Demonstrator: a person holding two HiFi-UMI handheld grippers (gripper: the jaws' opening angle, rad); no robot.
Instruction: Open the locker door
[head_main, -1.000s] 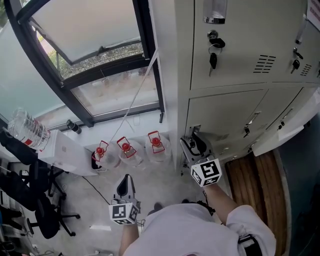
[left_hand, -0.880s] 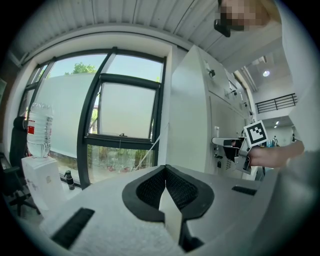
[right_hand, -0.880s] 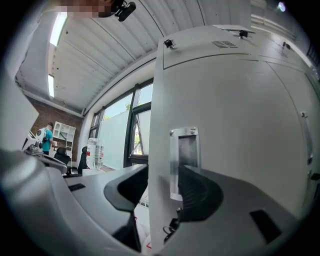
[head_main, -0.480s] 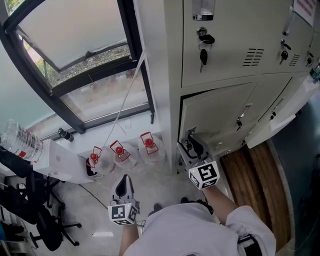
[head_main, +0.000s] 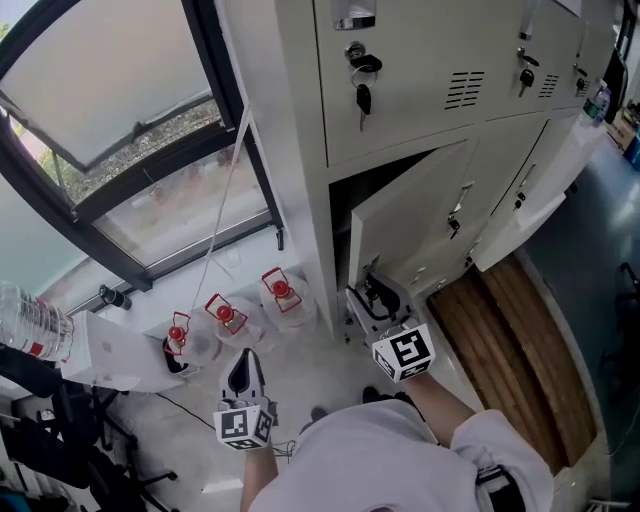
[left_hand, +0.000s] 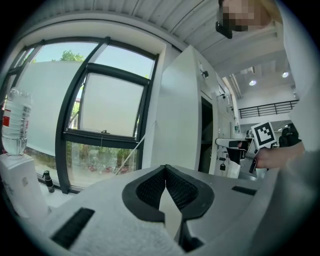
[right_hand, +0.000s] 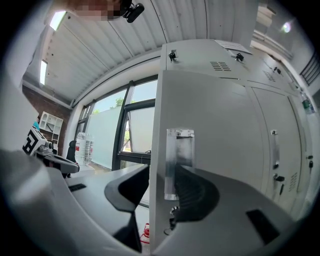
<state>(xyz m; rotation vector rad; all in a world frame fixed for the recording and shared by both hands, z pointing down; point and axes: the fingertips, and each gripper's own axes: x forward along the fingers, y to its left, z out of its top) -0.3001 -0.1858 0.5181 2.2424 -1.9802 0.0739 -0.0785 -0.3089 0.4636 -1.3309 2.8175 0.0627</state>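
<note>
- The right tool is clenched on the free edge of the locker door, the lower-left door of the locker bank.
- The head view shows that door swung partly out, with a dark gap along its upper and left edges. The neighbouring lower doors lie flush.
- Only the right gripper view shows the grip itself. The right tool has one dark jaw on each side of the door's edge. A pale metal handle plate stands just in front of the right-hand pad.
- The same view looks up the locker door's face to the vented upper doors. The head view shows a key hanging from the lock of the upper door above.
- The left tool hangs low over the floor, well apart from the lockers and pointing towards three red-capped water jugs.
- In its own view the left tool is clenched on nothing, its pads meeting at the tips.
- That view alone shows the locker's plain side wall, the window and the person's right hand beyond the cabinet.
- A clear bottle stands at its left margin.
</note>
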